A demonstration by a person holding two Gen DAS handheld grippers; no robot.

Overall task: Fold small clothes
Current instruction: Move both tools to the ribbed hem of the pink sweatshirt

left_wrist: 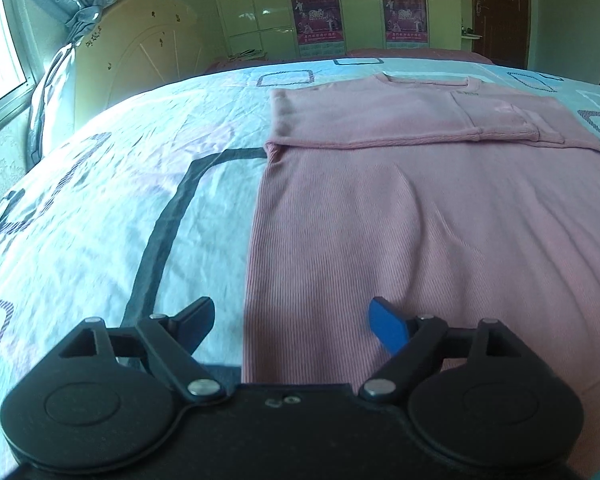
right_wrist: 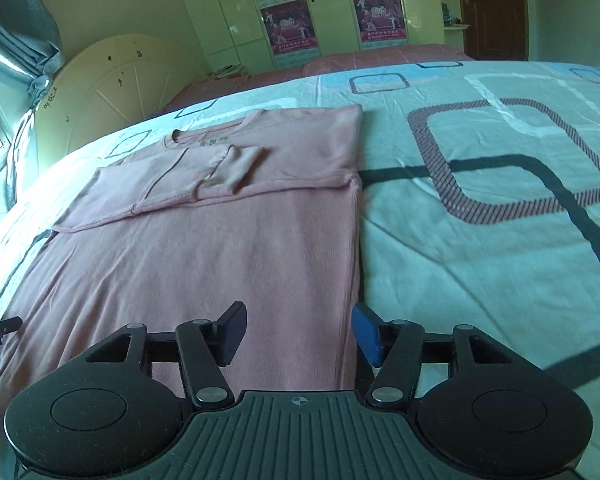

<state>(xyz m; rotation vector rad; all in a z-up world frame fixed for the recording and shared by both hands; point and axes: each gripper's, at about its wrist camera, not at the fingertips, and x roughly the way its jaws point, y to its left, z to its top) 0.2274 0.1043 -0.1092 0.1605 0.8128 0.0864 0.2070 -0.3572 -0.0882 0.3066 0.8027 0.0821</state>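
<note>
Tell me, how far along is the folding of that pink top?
Done: both sleeves of the pink ribbed knit top lie folded across its chest. In hand: nothing; the left gripper and right gripper stand open at its near corners. Left: folding the body up.

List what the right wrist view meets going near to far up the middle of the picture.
right gripper → pink shirt → folded-in sleeves → neckline → patterned bedsheet → wardrobe

Both wrist cams low, fwd-down; share pink shirt (left_wrist: pixel 420 220), bed (right_wrist: pixel 480 240).
</note>
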